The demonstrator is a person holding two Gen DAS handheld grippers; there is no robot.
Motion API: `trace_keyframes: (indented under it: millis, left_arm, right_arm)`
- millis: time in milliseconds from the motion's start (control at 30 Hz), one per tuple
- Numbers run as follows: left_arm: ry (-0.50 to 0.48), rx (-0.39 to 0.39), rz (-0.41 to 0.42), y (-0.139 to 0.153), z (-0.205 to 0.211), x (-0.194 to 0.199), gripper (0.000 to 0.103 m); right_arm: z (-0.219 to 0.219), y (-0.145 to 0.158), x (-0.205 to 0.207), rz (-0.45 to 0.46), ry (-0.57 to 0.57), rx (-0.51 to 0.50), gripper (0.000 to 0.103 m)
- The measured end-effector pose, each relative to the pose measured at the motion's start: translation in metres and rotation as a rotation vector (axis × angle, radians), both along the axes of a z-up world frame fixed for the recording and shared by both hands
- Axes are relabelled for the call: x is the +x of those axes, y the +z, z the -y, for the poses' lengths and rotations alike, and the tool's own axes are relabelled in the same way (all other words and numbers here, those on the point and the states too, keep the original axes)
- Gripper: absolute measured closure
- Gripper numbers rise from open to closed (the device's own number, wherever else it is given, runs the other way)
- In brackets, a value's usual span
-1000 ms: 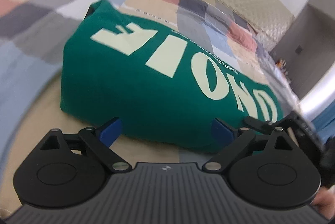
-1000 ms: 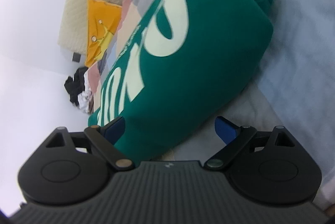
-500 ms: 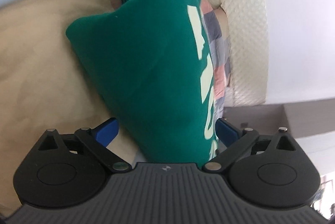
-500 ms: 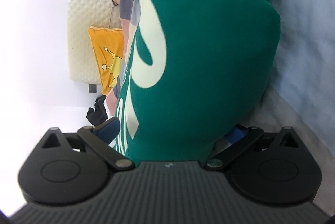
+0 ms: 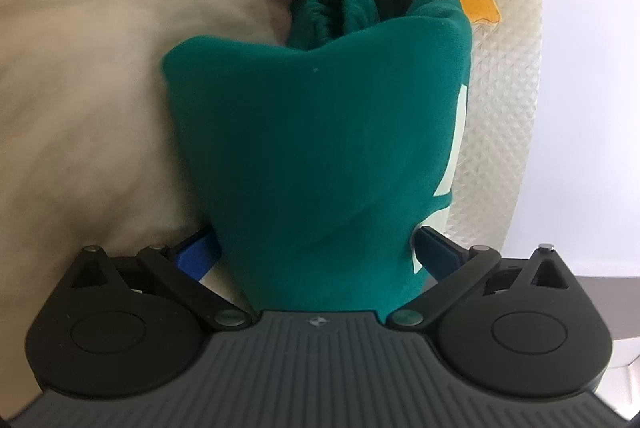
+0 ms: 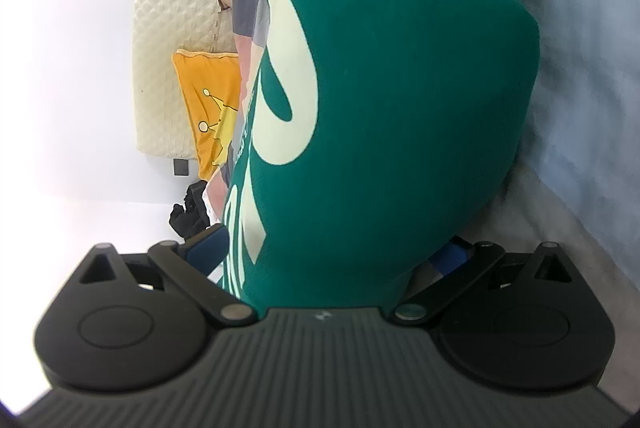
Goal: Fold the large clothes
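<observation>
A folded green sweatshirt (image 6: 400,100) lies on the bed (image 5: 80,116), its thick, soft, light bulk filling the gap of both my hand-held grippers. Its long axis runs straight ahead from each. My left hand-held gripper (image 5: 316,248) and right hand-held gripper (image 6: 332,248) stand spread wide around it, best gripping the stacked folded edges.

Green sweatshirt (image 6: 400,88), cream lettering. Orange cushion (image 6: 204,88), yellow crown print. Cream quilted headboard (image 6: 180,8). Patchwork bedcover (image 6: 248,0): grey, pink, blue. Blue fingers (image 5: 196,256), black linkages.
</observation>
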State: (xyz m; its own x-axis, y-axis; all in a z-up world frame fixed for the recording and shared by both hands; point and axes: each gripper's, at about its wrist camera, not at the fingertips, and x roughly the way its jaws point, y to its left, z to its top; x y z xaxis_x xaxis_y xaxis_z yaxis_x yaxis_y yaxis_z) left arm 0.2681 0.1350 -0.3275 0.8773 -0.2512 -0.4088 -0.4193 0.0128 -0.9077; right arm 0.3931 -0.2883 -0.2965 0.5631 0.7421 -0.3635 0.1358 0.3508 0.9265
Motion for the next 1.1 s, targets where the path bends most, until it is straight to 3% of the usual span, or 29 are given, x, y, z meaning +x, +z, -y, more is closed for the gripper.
trace_keyframes:
  millis: [333, 367, 467, 567, 800, 1000, 1100]
  left_arm:
    - [-0.013, 0.030, -0.017, -0.002, -0.022, 0.014, 0.000]
    - [-0.011, 0.043, -0.019, -0.001, -0.022, 0.015, 0.002]
    - [-0.019, 0.124, -0.018, 0.011, -0.023, 0.017, 0.022]
    - [-0.033, 0.209, 0.044, 0.028, -0.021, 0.018, 0.029]
    - [-0.076, 0.230, 0.153, 0.039, -0.026, 0.025, 0.029]
    - [-0.078, 0.201, 0.135, 0.029, -0.032, 0.032, 0.024]
    - [-0.078, 0.157, 0.104, 0.027, -0.028, 0.031, 0.012]
  right_arm:
    - [-0.002, -0.007, 0.012, -0.004, -0.011, -0.012, 0.000]
    - [-0.003, -0.007, 0.013, -0.005, -0.010, -0.018, 0.000]
    - [-0.005, -0.008, 0.014, -0.005, -0.010, -0.025, 0.000]
    - [-0.004, -0.009, 0.014, -0.007, -0.017, -0.021, 0.000]
    - [-0.002, -0.012, 0.022, -0.003, -0.059, 0.006, 0.000]
    - [-0.002, -0.021, 0.037, -0.031, -0.138, 0.030, 0.000]
    - [-0.002, -0.022, 0.041, -0.034, -0.167, 0.046, 0.000]
